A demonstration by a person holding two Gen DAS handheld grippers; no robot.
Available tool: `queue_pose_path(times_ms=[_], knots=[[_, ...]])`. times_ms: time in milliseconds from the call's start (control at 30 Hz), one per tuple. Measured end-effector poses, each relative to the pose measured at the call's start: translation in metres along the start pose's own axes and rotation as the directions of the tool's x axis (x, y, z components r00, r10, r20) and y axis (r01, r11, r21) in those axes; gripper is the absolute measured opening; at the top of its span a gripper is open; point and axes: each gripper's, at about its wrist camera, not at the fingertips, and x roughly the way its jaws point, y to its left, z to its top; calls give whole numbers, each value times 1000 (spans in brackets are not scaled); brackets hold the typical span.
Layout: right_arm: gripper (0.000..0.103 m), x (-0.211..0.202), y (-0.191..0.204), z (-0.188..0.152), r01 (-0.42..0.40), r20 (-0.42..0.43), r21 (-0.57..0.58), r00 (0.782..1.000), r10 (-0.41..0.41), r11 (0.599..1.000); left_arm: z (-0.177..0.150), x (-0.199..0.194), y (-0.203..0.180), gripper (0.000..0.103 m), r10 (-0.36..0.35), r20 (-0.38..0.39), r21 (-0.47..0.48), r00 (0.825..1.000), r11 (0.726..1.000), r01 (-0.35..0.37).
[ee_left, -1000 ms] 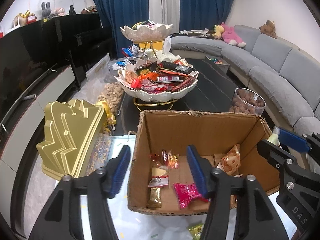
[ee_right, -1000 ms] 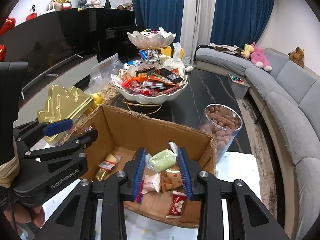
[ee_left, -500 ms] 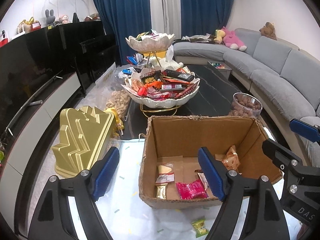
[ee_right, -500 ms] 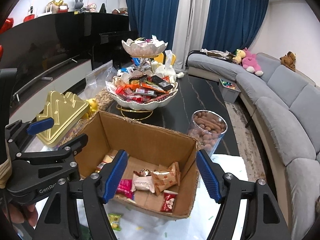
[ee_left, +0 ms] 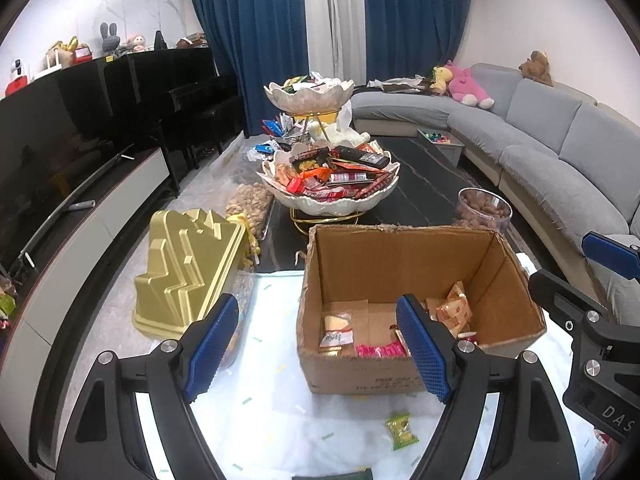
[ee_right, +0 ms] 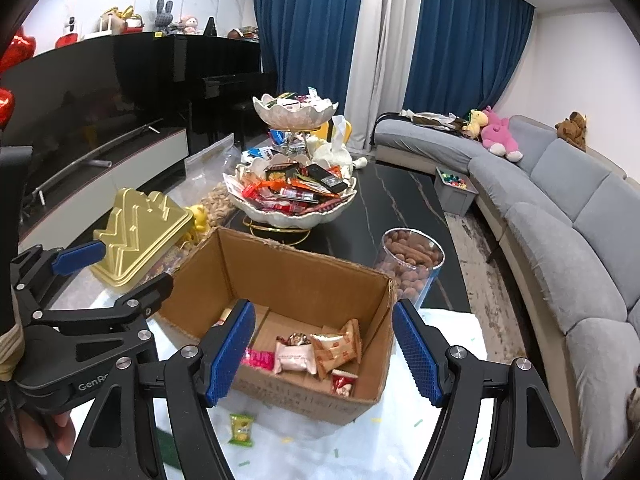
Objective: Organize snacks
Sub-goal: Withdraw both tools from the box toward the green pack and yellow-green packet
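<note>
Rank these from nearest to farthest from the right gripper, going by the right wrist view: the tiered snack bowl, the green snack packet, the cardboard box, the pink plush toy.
1. Green snack packet, on the white cloth just below the right gripper.
2. Cardboard box, straight ahead.
3. Tiered snack bowl, behind the box.
4. Pink plush toy, on the sofa, far right.

Readable lettering on the two grippers and the box

"GenRo", cut off, is printed in white on the black body of the left gripper (ee_right: 84,380), seen at the left of the right wrist view. "DAS", also cut off, is printed on the right gripper (ee_left: 616,414), seen at the right of the left wrist view. Dark print on the front wall of the cardboard box (ee_left: 384,380) cannot be read.
</note>
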Motion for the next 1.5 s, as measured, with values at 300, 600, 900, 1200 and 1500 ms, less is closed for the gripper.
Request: queue_pose_path(times_ms=[300, 600, 900, 1200, 1500], knots=[[72, -13, 12, -16, -11, -4, -8, 1000, 11, 1000, -19, -18, 6, 81, 6, -6, -7, 1000, 1000, -6], [72, -16, 19, -34, -28, -27, -26, 999, 28, 999, -44, -26, 11, 83, 12, -28, -27, 1000, 1000, -13], [72, -12, 28, -52, -52, -55, -62, 997, 48, 997, -75, -24, 13, 87, 33, -78, -56, 996, 998, -37], [72, 1, 37, -75, -103, -107, -100, 990, 92, 990, -111, -20, 5, 90, 41, -134, -52, 990, 997, -48], [79, 13, 33, -101, -123, -154, -98, 982, 107, 988, -139, -14, -1, 95, 32, -186, -35, 982, 999, -39]])
